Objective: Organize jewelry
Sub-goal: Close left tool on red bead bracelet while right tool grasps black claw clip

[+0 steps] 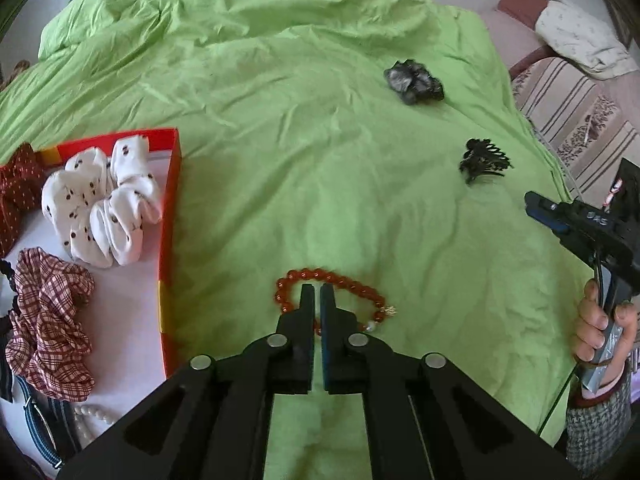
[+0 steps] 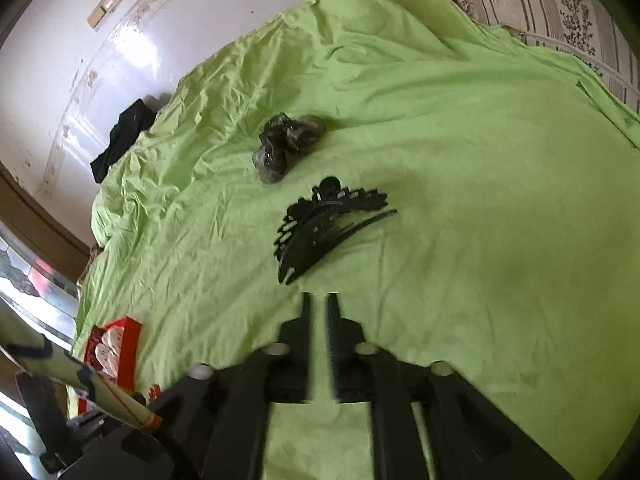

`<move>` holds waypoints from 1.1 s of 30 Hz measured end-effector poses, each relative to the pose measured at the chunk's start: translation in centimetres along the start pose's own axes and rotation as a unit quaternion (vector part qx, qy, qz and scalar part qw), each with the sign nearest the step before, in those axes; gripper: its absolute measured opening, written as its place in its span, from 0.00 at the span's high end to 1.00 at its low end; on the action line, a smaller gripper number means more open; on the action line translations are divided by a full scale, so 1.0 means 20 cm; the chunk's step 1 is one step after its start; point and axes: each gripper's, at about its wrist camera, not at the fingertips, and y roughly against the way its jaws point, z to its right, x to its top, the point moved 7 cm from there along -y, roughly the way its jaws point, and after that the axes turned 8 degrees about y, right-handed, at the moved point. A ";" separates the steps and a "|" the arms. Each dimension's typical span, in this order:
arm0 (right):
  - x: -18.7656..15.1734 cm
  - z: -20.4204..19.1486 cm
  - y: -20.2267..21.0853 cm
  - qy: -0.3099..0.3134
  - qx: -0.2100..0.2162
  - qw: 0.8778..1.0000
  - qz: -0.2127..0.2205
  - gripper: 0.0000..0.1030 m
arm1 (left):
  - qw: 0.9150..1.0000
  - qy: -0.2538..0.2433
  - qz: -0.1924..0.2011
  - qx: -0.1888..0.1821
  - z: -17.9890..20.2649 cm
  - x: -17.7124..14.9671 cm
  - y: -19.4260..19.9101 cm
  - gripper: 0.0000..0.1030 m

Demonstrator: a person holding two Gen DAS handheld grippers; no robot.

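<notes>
On the green sheet (image 1: 320,140) we hold the left gripper (image 1: 317,294) over the red bead bracelet (image 1: 340,284), fingers nearly together; whether they pinch a bead we cannot tell. Our right gripper (image 2: 320,304), blurred, shows a narrow gap with nothing in it, just short of the black hair claw (image 2: 320,224). A dark scrunchie (image 2: 286,144) lies beyond. The red tray (image 1: 170,208) holds a white scrunchie (image 1: 104,204).
</notes>
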 end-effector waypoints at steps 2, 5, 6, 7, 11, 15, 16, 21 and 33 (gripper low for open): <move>0.01 0.02 -0.01 -0.011 -0.003 1.000 0.006 0.39 | 1.000 -0.005 0.004 0.020 -0.01 0.01 -0.02 0.62; 0.02 0.02 -0.05 -0.016 0.010 1.000 -0.007 0.40 | 0.999 -0.007 0.007 0.038 -0.03 0.03 -0.07 0.46; 0.02 0.03 -0.08 -0.021 0.015 1.000 -0.011 0.40 | 0.999 -0.010 0.005 0.042 -0.03 0.03 -0.08 0.44; 0.02 0.03 -0.08 -0.024 0.018 0.999 -0.013 0.39 | 0.999 -0.019 0.003 0.045 -0.02 0.03 -0.09 0.44; 0.05 0.06 -0.16 -0.054 0.046 0.997 -0.018 0.39 | 0.998 -0.054 -0.010 0.028 0.06 -0.01 -0.11 0.73; 0.08 0.09 -0.18 -0.081 0.071 0.994 -0.014 0.39 | 0.999 -0.037 -0.025 -0.008 0.08 -0.05 -0.11 0.92; 0.08 0.09 -0.18 -0.083 0.073 0.994 -0.013 0.39 | 0.999 -0.027 -0.027 -0.012 0.07 -0.05 -0.12 0.92; 0.11 0.10 -0.20 -0.087 0.062 0.994 -0.013 0.39 | 0.999 0.002 -0.028 -0.030 0.04 -0.03 -0.15 0.87; 0.19 0.08 -0.28 -0.126 0.052 0.991 -0.007 0.28 | 0.998 -0.053 -0.001 -0.020 0.18 -0.06 -0.18 0.48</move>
